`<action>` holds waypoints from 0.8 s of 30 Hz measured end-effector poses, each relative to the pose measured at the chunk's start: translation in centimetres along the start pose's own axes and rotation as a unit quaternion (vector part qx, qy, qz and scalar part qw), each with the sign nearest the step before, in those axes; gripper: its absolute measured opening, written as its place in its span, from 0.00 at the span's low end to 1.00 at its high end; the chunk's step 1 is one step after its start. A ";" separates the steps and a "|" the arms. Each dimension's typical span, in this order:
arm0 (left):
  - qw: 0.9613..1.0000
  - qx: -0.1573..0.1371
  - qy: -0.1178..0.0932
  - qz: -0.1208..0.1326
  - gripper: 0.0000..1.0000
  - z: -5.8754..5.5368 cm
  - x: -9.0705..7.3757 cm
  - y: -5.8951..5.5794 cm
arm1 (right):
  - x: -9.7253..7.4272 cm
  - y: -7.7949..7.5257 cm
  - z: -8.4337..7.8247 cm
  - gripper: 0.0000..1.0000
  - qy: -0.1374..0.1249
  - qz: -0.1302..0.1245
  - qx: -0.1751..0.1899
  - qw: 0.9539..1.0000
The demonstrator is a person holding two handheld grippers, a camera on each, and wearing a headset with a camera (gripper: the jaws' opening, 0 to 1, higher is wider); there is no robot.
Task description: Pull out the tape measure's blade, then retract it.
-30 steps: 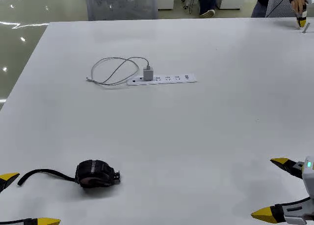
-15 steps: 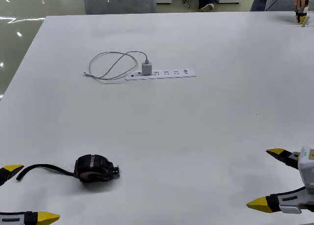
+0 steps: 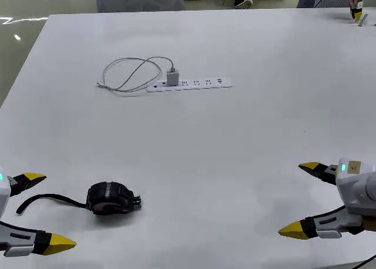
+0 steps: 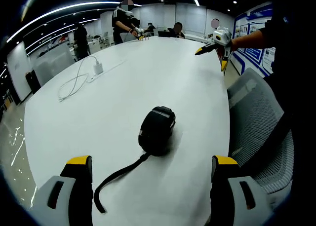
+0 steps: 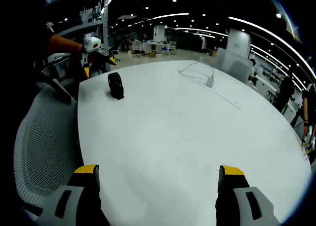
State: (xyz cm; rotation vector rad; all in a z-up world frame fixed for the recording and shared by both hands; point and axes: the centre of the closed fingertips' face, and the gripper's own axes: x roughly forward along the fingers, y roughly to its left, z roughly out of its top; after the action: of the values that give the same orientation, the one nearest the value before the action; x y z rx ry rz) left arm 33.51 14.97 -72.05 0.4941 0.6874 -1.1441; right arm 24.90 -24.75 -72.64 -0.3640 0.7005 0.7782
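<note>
The left gripper [image 3: 44, 210] has its yellow-tipped fingers [image 4: 79, 163] spread wide, gripping nothing; just ahead of them the black tape measure [image 3: 110, 198] lies on the white table [image 3: 235, 145], near its front edge; its black strap [image 3: 47, 199] trails back into the gap between the fingers. The right gripper [image 3: 299, 197] is well apart at the table's other side, fingers likewise spread and empty over bare tabletop; farther across lies a white power strip [image 3: 194, 83] with a charger [image 3: 172, 77] plugged in and a looped cable [image 3: 126, 75]; a grey mesh chair [image 4: 256, 117] stands beside the near edge.
</note>
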 end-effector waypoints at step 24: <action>0.989 0.108 0.076 -0.066 0.95 2.0 5.9 -1.1 | 5.0 -0.2 2.3 0.99 0.026 0.021 -0.046 0.998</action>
State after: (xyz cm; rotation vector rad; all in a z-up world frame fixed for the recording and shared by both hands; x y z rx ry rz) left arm 34.44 9.45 -74.87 0.7333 0.7408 -1.3233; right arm 28.59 -21.08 -74.46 -0.4559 0.7241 0.8456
